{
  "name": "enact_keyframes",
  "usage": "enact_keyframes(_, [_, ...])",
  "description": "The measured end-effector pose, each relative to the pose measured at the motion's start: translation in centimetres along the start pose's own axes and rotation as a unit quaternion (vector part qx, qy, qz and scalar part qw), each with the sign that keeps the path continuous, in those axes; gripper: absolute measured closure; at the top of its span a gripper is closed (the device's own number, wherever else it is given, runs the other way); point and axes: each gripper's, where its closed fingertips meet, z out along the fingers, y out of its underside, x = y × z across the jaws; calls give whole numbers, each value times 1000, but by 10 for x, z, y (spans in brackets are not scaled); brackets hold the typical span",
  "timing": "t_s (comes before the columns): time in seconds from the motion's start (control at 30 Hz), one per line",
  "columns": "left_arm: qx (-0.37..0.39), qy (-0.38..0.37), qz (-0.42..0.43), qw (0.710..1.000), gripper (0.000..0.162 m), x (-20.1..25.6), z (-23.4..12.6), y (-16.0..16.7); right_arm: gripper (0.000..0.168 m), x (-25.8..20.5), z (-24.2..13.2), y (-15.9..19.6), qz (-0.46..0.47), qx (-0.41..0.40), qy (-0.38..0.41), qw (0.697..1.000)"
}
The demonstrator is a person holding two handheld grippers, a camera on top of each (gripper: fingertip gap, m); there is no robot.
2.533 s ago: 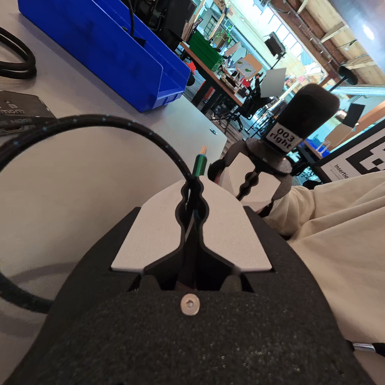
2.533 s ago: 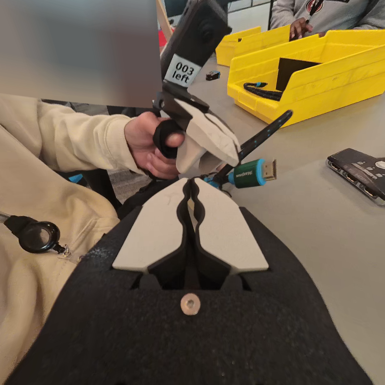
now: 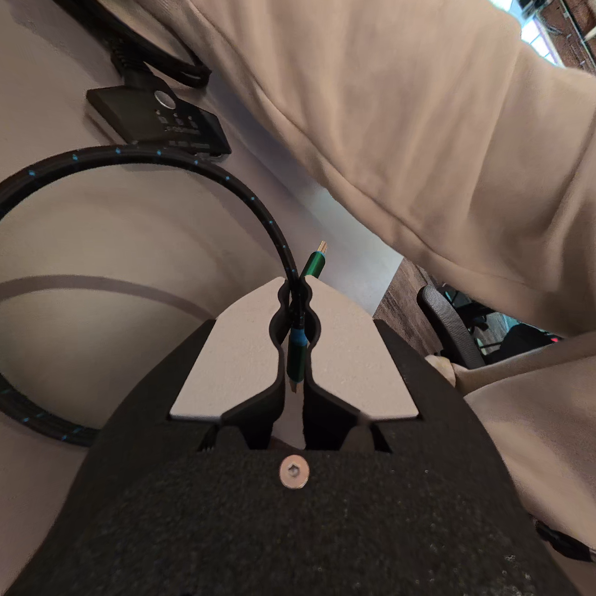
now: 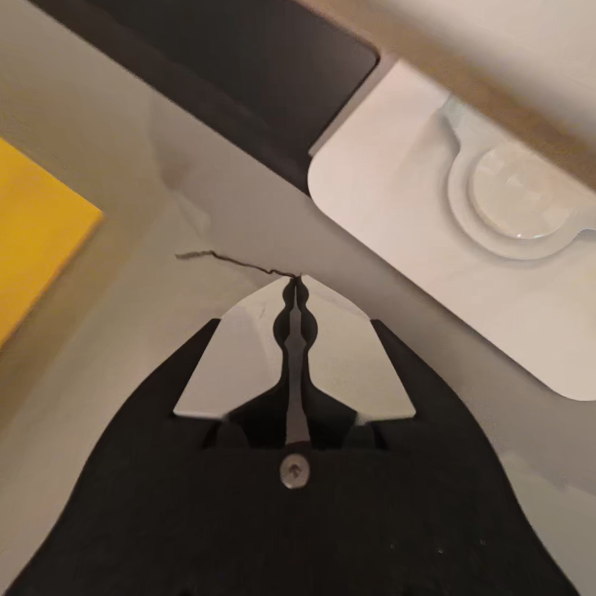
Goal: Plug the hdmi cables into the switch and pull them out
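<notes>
My left gripper [image 3: 295, 283] is shut on a black braided HDMI cable [image 3: 251, 200] with blue flecks. One green plug [image 3: 317, 263] sticks out forward past the fingertips. A second green plug [image 3: 296, 361] hangs between the fingers, pointing back. The cable loops left over the table. The black HDMI switch [image 3: 154, 119] lies flat at upper left, with a black cable [image 3: 129, 61] plugged into its far end. My right gripper [image 4: 296, 280] is shut, close over the table. A thin dark strand [image 4: 225, 261] lies at its tips. No cable or switch shows in the right wrist view.
A beige sleeve [image 3: 419, 129] fills the upper right of the left wrist view, over the table edge and an office chair [image 3: 451, 329]. In the right wrist view a yellow bin [image 4: 38, 225] is at left, a dark flat object [image 4: 258, 64] above, a white device [image 4: 451, 225] at right. The grippers' ends are close to 45 cm from one another. The black HDMI switch [image 3: 154, 119] is about 15 cm from my left fingertips and 30 cm from my right.
The left gripper has swung round with the cable toward the switch, and the right gripper has left its view. The right gripper has tipped down at the table, away from the left gripper and plug.
</notes>
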Motion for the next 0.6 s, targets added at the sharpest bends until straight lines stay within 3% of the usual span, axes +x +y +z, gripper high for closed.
enact_keyframes(0.2, [17, -12, -1, 1000, 157, -9, -10, -5, 157, 5, -6, 0, -71, -49, 44, 995])
enact_keyframes(0.3, [38, -17, -6, 999, 157, -11, -16, -12, 155, 0, -53, -16, -75, 14, 35, 996])
enact_keyframes(0.4, [68, -18, -11, 997, 157, -11, -22, -22, 152, -47, -130, -9, -107, 111, -59, 986])
enact_keyframes(0.5, [92, -12, -17, 996, 156, -8, -23, -29, 152, -123, -206, 66, -174, 153, -214, 949])
enact_keyframes(0.6, [105, -5, -24, 994, 157, -2, -20, -31, 154, -178, -266, 161, -168, 190, -329, 909])
